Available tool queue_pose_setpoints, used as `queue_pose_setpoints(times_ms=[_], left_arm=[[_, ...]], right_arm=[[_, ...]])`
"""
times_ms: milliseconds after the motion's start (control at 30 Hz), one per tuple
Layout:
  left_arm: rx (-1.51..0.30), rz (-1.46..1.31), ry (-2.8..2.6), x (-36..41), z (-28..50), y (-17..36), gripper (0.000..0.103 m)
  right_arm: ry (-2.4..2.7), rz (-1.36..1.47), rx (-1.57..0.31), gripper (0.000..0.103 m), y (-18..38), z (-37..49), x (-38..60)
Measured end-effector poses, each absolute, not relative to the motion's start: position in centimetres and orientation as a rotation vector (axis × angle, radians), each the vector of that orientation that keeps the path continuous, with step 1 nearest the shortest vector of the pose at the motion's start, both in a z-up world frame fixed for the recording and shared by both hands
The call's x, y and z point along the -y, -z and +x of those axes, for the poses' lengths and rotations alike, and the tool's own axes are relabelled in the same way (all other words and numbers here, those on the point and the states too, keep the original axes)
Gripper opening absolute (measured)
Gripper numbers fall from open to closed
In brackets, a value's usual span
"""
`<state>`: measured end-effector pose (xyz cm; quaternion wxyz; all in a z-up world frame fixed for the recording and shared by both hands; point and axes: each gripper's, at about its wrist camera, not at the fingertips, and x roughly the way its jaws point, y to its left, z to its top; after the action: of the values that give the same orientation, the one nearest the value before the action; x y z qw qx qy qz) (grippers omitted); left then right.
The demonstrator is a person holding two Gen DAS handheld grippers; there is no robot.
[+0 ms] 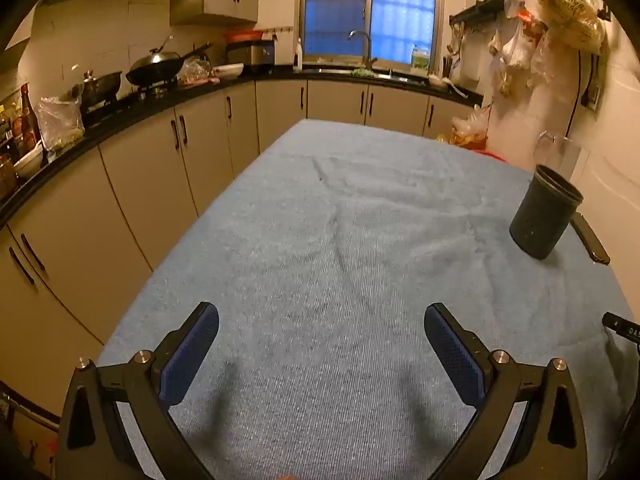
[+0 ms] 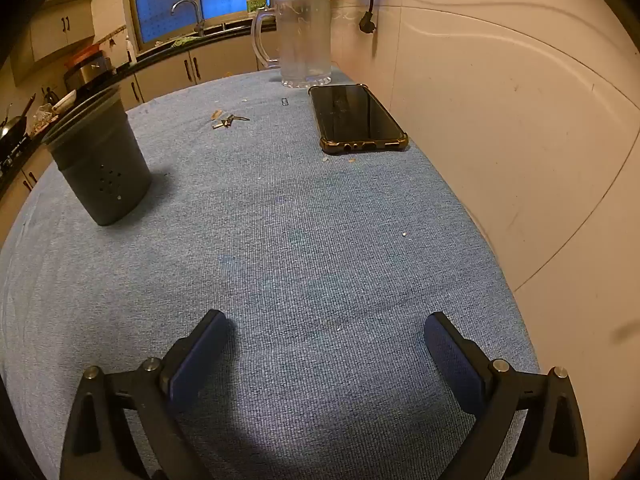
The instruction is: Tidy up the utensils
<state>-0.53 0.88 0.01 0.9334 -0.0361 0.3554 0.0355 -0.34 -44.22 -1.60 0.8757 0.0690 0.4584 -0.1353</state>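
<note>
Zero utensils visible, dark holder [image 2: 100, 160] standing apart, left gripper [image 1: 320, 356] and right gripper [image 2: 324, 360] wide, empty.

On the tabletop [image 2: 280, 220], the utensil holder [image 2: 100, 164] stands left of the phone [image 2: 356, 118]; behind the phone stands a mug [image 2: 302, 40], keys [image 2: 230, 120] to its left.

Left claw [image 1: 321, 316], right claw [image 2: 325, 322] agape

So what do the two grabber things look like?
Both match. The left gripper and right gripper have black angular frames, round silver bolts at the joints and flat fingers with bumpy dark-blue pads. No cables or sleeves show.
</note>
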Motion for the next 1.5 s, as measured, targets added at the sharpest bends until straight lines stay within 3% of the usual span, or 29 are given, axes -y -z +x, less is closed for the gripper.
queue_pose_setpoints(times_ms=[1167,1500], left_arm=[[-0.708,-0.009,-0.069,3.5,-4.5,-3.3,0.102],[-0.640,-0.025,-0.058,3.9,-7.7,-4.7,0.102]], right_arm=[[0.220,0.150,-0.976,0.102,1.2,-0.3,44.9],[0.252,0.072,-0.587,0.102,-7.9,-14.7,39.8]])
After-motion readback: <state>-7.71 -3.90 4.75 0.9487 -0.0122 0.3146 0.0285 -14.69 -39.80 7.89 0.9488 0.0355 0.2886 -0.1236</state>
